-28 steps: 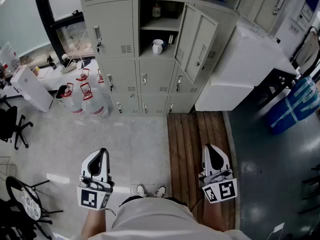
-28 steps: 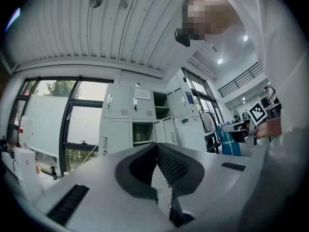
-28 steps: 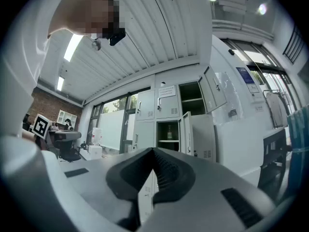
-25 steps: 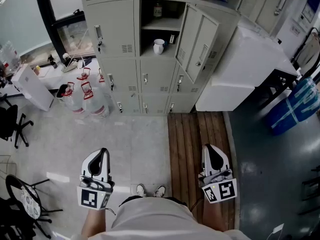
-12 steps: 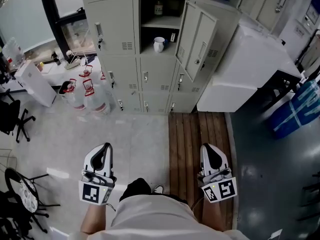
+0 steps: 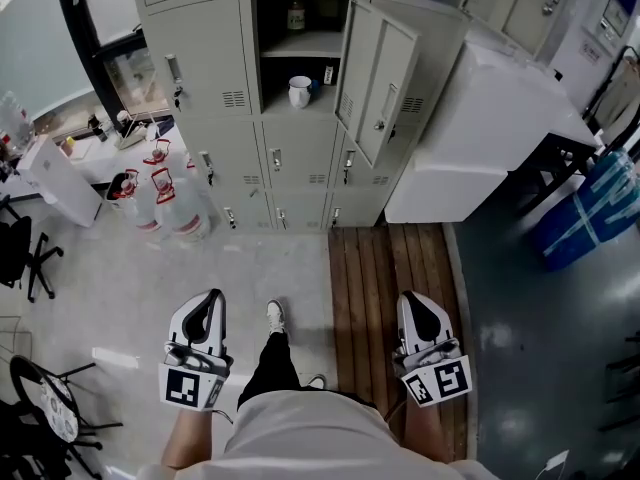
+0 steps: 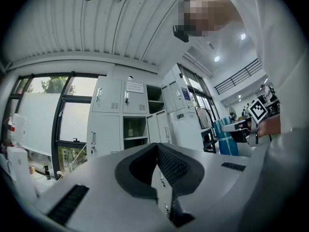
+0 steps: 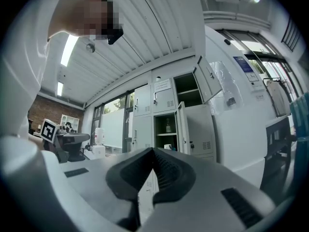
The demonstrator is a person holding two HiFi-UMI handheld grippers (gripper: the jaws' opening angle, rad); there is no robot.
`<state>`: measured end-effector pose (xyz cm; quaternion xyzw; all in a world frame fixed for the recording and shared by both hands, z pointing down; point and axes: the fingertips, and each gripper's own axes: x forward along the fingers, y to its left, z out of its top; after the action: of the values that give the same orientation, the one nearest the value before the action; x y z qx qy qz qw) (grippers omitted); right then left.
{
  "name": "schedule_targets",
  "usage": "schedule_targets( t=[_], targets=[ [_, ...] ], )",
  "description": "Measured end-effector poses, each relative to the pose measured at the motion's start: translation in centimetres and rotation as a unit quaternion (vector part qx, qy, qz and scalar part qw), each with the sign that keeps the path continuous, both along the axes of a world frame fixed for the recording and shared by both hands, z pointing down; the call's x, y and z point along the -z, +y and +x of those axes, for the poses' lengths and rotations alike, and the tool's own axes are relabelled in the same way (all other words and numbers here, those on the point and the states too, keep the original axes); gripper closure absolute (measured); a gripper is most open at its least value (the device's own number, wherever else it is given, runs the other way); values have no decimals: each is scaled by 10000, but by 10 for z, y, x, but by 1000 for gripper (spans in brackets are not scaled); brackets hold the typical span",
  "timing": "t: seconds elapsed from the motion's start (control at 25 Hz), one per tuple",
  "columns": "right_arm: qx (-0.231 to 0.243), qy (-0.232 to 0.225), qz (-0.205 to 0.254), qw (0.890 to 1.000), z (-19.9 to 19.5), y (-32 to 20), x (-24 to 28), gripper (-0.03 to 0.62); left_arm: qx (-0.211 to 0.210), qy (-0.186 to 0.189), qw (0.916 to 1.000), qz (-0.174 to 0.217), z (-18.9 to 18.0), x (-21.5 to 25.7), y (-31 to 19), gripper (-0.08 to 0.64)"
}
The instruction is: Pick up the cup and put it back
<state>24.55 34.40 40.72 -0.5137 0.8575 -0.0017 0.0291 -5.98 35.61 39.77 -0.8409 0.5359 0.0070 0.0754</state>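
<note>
A white cup [image 6: 299, 91] stands on the lower shelf of an open grey locker [image 6: 295, 108], far ahead of both grippers. In the head view my left gripper [image 6: 207, 306] and right gripper [image 6: 420, 308] are held low in front of the body, level and pointing toward the lockers, both shut and empty. The left gripper view shows its jaws [image 7: 157, 145] meeting at the tips, with the cup hidden. Just above the closed right gripper [image 8: 153, 150] the cup [image 8: 167, 147] peeks out as a small white shape.
The locker door [image 6: 375, 78] hangs open to the right. A brown bottle [image 6: 296, 15] sits on the upper shelf. Water jugs [image 6: 165, 193] stand at the lockers' left foot, a white cabinet [image 6: 480, 128] to the right. Wooden slats [image 6: 385, 288] cover the floor ahead; a blue bin [image 6: 590, 213] is far right.
The person has stepped forward, one leg and shoe now showing between the grippers. The lockers have shifted slightly left in view. Both grippers stay shut at the same spots.
</note>
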Motion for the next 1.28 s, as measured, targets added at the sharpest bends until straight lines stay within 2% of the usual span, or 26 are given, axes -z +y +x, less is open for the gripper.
schedule_targets(
  t=[0.24, 0.44, 0.56, 0.72, 0.84, 0.92, 1.04, 1.16, 1.28],
  targets=[
    [57, 239, -69, 9997, -20, -65, 0, 575, -8, 264, 9995, -145, -14, -18, -72, 538],
    [-11, 402, -200, 9990, -47, -148, -2, 575, -112, 345, 9989, -300, -33, -22, -162, 538],
    [-76, 457, -216, 9987, -71, -200, 3, 575, -313, 381, 9983, -302, -49, -24, -216, 538],
    [-186, 643, -274, 9974, -102, -258, 10, 575, -547, 366, 9975, -262, -68, -16, -284, 538],
    [-306, 840, -278, 9956, -116, -286, 18, 575, -679, 132, 9973, -235, -79, -19, -326, 538],
    [-475, 968, -331, 9936, -117, -301, 18, 575, -828, 8, 9965, -97, -77, -17, -349, 538],
    [-701, 1013, -467, 9913, -115, -319, 14, 575, -1092, 155, 9939, 30, -64, -12, -373, 538],
    [-693, 1023, -515, 9910, -118, -332, 11, 575, -1253, 334, 9916, -42, -52, -15, -381, 538],
    [-587, 985, -471, 9923, -122, -346, 12, 575, -1370, 153, 9904, -122, -42, -20, -380, 538]
  ],
)
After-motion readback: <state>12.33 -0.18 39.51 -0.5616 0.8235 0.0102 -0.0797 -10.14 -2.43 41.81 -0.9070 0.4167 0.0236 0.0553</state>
